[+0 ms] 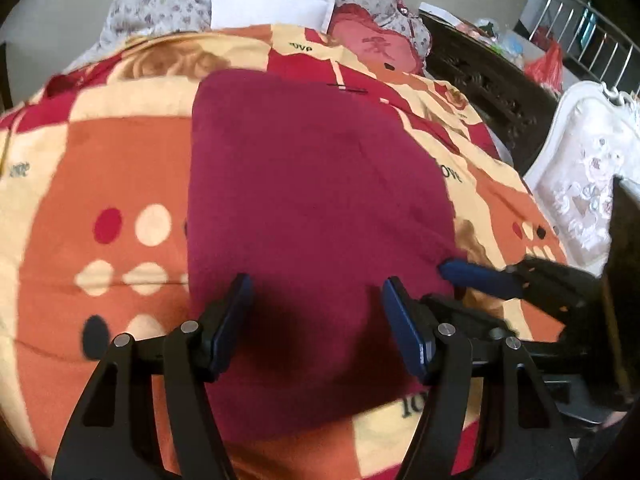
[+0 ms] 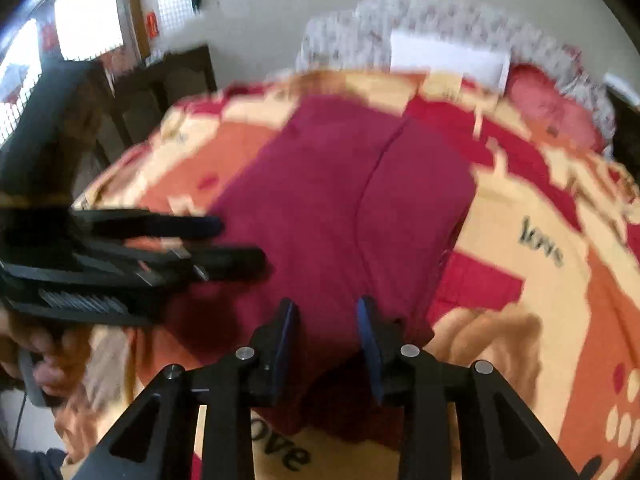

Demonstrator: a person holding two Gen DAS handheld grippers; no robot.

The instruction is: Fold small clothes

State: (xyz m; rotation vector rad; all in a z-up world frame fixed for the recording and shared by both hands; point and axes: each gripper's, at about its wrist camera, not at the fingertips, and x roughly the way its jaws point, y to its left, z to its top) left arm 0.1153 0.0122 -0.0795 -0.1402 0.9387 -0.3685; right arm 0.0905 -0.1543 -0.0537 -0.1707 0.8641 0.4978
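A dark red garment [image 1: 316,184] lies flat and folded on the patterned orange, red and cream bedspread [image 1: 100,160]. My left gripper [image 1: 316,292] is open and empty, its fingers spread just above the garment's near edge. In the right wrist view the garment [image 2: 340,200] shows a lengthwise fold line. My right gripper [image 2: 326,312] is open and empty over the garment's near right corner. It also shows in the left wrist view [image 1: 476,272] at the garment's right edge. The left gripper shows in the right wrist view [image 2: 240,240] over the garment's left side.
A white folded cloth [image 1: 272,8] and a pink pillow [image 1: 380,48] lie at the far end of the bed, on floral bedding [image 1: 160,4]. A dark carved wooden bed frame [image 1: 480,76] and a white ornate chair [image 1: 588,176] stand to the right.
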